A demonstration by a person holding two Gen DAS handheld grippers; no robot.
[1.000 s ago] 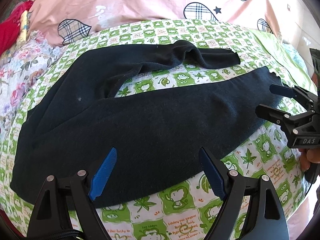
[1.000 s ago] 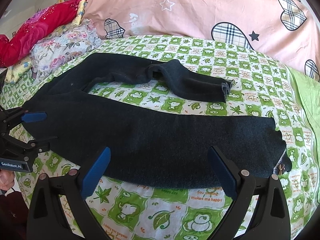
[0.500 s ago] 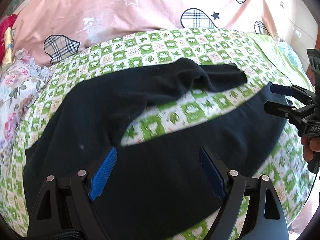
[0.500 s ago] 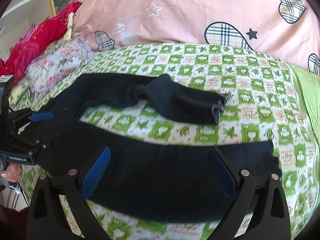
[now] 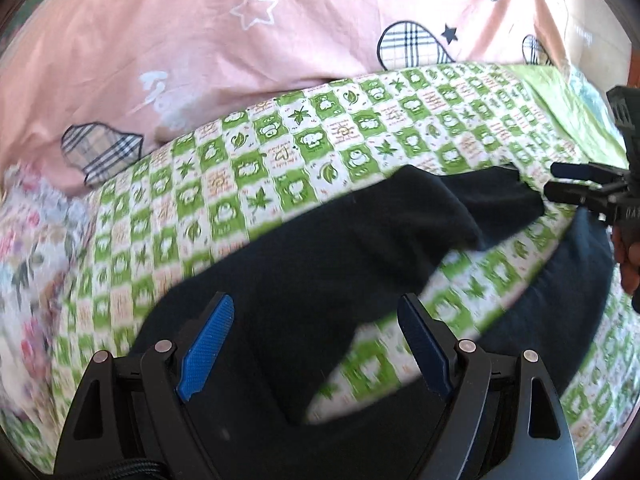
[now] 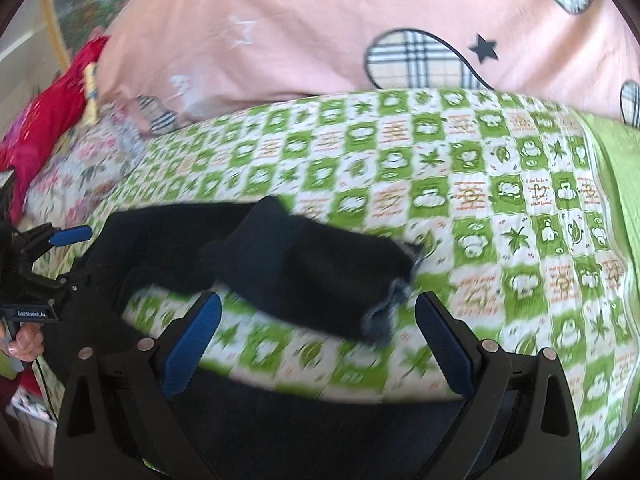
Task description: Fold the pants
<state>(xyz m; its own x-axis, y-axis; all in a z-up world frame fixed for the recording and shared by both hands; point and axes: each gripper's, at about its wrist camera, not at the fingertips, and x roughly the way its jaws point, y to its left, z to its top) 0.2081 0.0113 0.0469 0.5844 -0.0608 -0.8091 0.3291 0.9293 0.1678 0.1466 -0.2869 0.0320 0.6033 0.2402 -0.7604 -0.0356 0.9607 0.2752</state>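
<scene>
Black pants (image 5: 320, 248) lie spread on a green-and-white checked bedspread (image 5: 304, 144). The far leg (image 6: 320, 276) is bent, its cuff pointing right. The near leg runs under both grippers. My left gripper (image 5: 316, 340) is open and empty, hovering over the crotch and waist area. My right gripper (image 6: 316, 340) is open and empty, just in front of the far leg's cuff (image 6: 384, 316). The right gripper also shows in the left wrist view (image 5: 560, 182) beside that cuff. The left gripper also shows in the right wrist view (image 6: 68, 256) at the waist end.
A large pink pillow or duvet with plaid hearts (image 5: 280, 32) lies along the far side of the bed. Floral bedding (image 6: 80, 168) and red cloth (image 6: 52, 108) are piled at the left. A plain green sheet (image 6: 616, 200) lies at the right.
Both grippers have moved forward across the near leg toward the far leg. The far leg's cuff now sits close to my right gripper. The pants have not moved.
</scene>
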